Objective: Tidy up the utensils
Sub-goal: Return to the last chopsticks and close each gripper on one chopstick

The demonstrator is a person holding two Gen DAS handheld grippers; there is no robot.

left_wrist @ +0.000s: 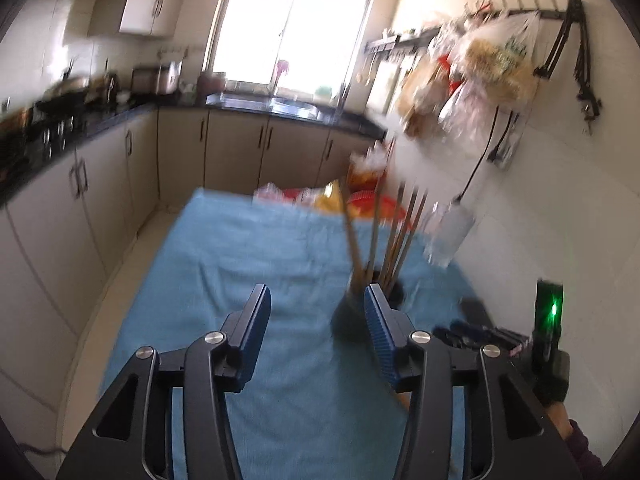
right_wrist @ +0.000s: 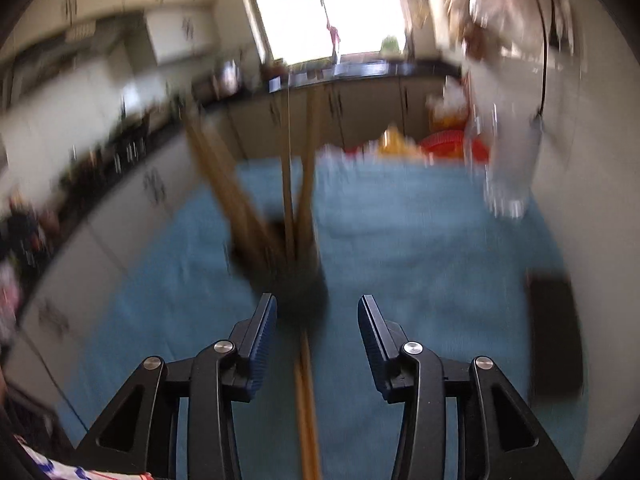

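A bundle of long brown wooden chopsticks (left_wrist: 384,236) stands fanned out in a dark, round holder cup (left_wrist: 352,316), and that cup sits on the blue cloth-covered table (left_wrist: 224,264), toward the wall side. In the right wrist view the same sticks (right_wrist: 296,184) rise out of the dark cup (right_wrist: 296,280) as blurred streaks.

One more wooden chopstick (right_wrist: 306,412) lies flat on the blue cloth, running from the cup's base toward the camera. It passes straight through the gap of the right gripper (right_wrist: 317,312), whose blue-padded jaws stand apart; neither pad touches it. The gripper angles down at the table, with the cup just ahead of its left finger.

The left gripper (left_wrist: 316,300) also tilts down over the cloth, jaws parted with nothing between them, only bare blue cloth. Its right finger overlaps the cup in this view; whether it touches I cannot tell. A short end of a wooden stick (left_wrist: 400,400) shows beneath that finger.

At the lower right edge of the left view, a gloved hand (left_wrist: 554,380) grips a black handle with a green light (left_wrist: 554,310). Beyond the table, red and yellow packages (left_wrist: 360,200) sit at the far end, and a clear bag (left_wrist: 448,236) hangs by the white wall.
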